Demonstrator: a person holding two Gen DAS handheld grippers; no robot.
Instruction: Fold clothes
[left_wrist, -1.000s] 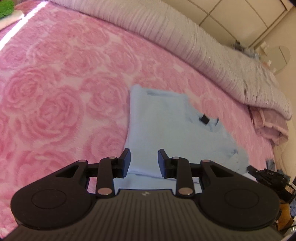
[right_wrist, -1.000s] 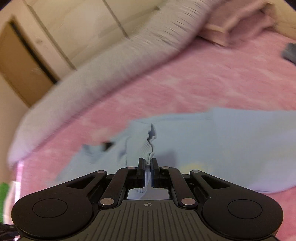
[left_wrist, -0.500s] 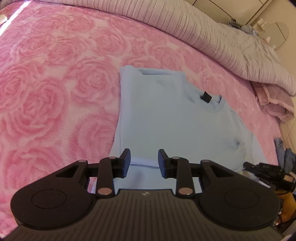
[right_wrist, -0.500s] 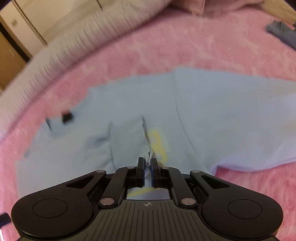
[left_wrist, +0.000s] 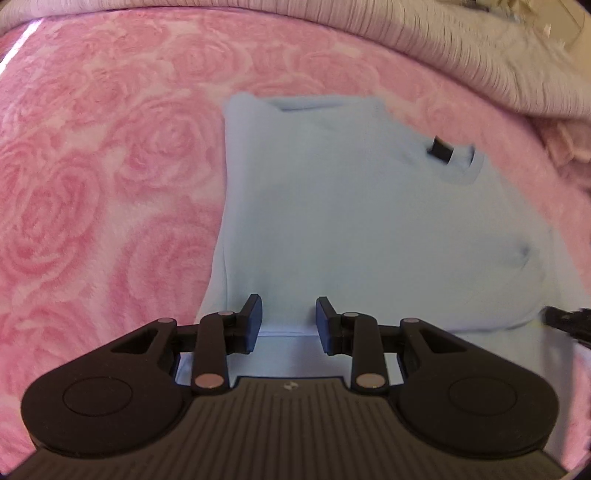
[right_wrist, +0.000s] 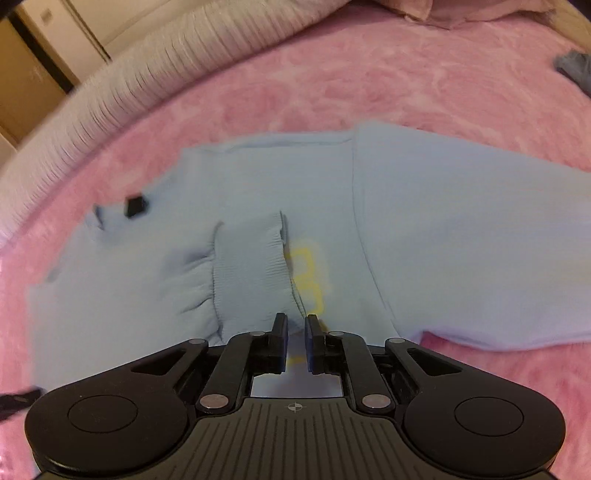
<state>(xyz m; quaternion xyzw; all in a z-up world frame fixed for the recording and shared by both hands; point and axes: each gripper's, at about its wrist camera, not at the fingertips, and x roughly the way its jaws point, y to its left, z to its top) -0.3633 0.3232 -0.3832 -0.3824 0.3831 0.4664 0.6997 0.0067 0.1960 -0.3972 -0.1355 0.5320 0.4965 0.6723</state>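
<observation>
Here, a light blue sweatshirt (left_wrist: 369, 229) lies spread on a bed covered by a pink rose-patterned blanket (left_wrist: 92, 177), its body partly folded over itself. In the left wrist view the garment reaches from near the middle of the blanket toward the near edge, its neckline with a small black tag (left_wrist: 440, 150) pointing toward the far right, where a pale ribbed duvet (left_wrist: 443, 48) is bunched along the far edge of the bed. The left gripper (left_wrist: 289, 325) hovers over the near hem of the sweatshirt with its jaws set wide apart and nothing between them; pale blue fabric shows through the gap.

From the right wrist view, the same sweatshirt (right_wrist: 461, 236) stretches across the blanket (right_wrist: 388, 85), one sleeve laid over the chest so that its ribbed cuff (right_wrist: 251, 266) rests beside a yellow printed mark (right_wrist: 308, 277). The right gripper (right_wrist: 295, 334) sits just at the near end of that cuff, its jaws parted by a narrow gap; whether the fabric touches the pads cannot be told. The black tag (right_wrist: 135, 206) shows at the collar on the left. A dark bluish garment (right_wrist: 576, 70) lies at the far right edge of the bed, well apart from the sweatshirt, and the duvet (right_wrist: 129, 88) runs along the far left side.
</observation>
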